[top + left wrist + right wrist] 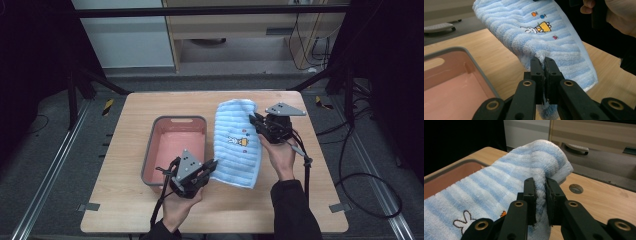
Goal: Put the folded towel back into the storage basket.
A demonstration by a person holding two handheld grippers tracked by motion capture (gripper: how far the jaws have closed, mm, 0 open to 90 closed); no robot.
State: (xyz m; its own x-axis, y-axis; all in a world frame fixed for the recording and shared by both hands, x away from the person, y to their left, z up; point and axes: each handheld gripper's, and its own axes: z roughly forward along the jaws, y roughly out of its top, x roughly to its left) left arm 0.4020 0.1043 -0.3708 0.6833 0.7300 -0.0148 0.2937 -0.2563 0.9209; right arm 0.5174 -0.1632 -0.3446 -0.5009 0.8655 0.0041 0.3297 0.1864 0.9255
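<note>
Centrally in the high view, a blue-and-white striped towel — small rabbit embroidery on it — stretches beside a grey-rimmed pink bin. Left gripper pinches its lower corner; right gripper clamps the upper edge — both jaws closed on terry.

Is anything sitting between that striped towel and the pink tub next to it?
Nothing visible does. The towel, pinched by the left gripper and the right gripper, lies right beside the pink tub, with bare wood between. The tub looks empty.

We see a wooden bench carrying a grey bin and, just beside it, a striped towel.
</note>
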